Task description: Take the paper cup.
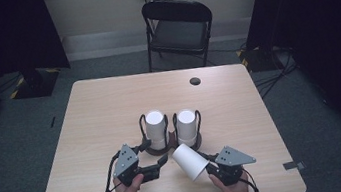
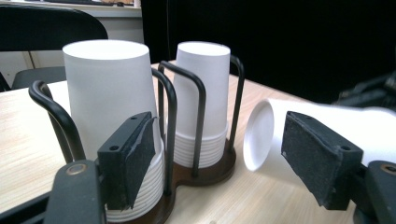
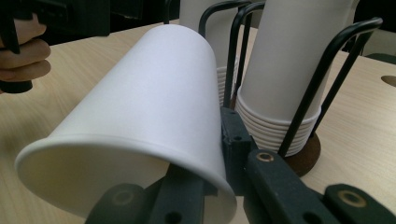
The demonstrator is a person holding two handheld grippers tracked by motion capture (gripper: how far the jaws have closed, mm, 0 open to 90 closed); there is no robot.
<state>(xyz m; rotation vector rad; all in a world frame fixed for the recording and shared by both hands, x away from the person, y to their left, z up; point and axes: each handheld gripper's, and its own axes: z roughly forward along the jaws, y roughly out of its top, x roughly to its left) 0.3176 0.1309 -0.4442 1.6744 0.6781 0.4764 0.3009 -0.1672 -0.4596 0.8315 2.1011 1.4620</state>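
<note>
The right tongs (image 1: 208, 167) are clenched on a single white paper cup (image 1: 188, 160), pinching its wall at the rim: in the right gripper view one jaw sits inside the mouth and the other presses the outside. The cup is carried off the bench (image 1: 95, 116), lying nearly on its side. Its long axis runs from the tongs up and leftward across the bench, closed base leading, open mouth back toward the person.

The left tongs (image 1: 160, 164) stand released, jaws spread wide with nothing between them. In the left gripper view the carried cup's base faces them just off the right-hand jaw, so this hand looks the nearer one to take it.

Just beyond both sits a dark wire cup holder (image 1: 158, 149) with two upside-down stacks, a left stack (image 1: 156, 128) and a right stack (image 1: 186, 126). The cup's base hangs close to the right stack.
</note>
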